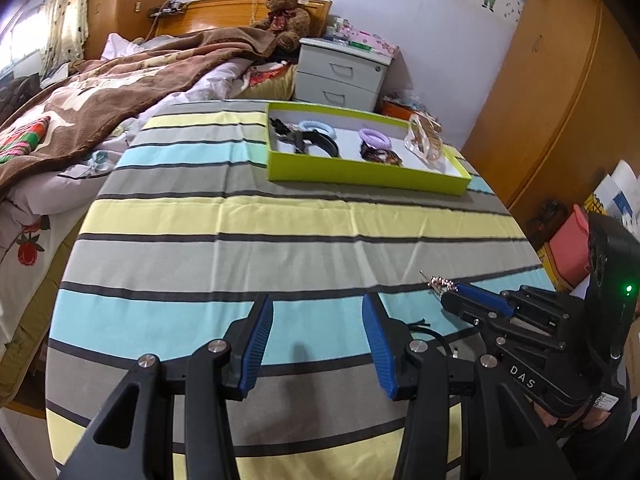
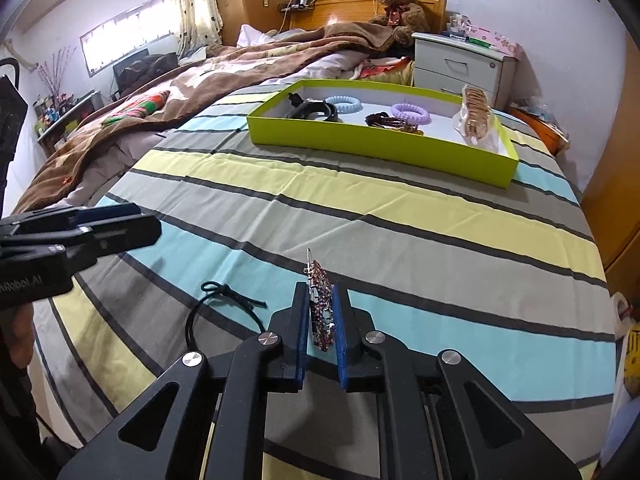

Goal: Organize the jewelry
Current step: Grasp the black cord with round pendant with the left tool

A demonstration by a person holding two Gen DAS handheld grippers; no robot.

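Observation:
A sparkly rhinestone hair clip (image 2: 320,304) stands on edge on the striped cloth, and my right gripper (image 2: 322,292) is shut on it, blue pads against both its sides. The left wrist view shows the same clip (image 1: 438,283) poking out of the right gripper (image 1: 452,292). My left gripper (image 1: 316,304) is open over the cloth with nothing between its fingers; it also shows at the left edge of the right wrist view (image 2: 120,224). A black hair tie (image 2: 216,304) lies on the cloth just left of the right gripper. At the far side sits a lime-green tray (image 2: 380,148) (image 1: 360,178).
The tray holds a black headband (image 2: 316,110), a blue coil tie (image 2: 343,103), a purple coil tie (image 2: 410,112), a dark beaded piece (image 2: 386,121) and a clear bag (image 2: 474,116). A bed with a brown blanket (image 2: 200,92) lies left, with a grey nightstand (image 2: 460,64) behind the tray.

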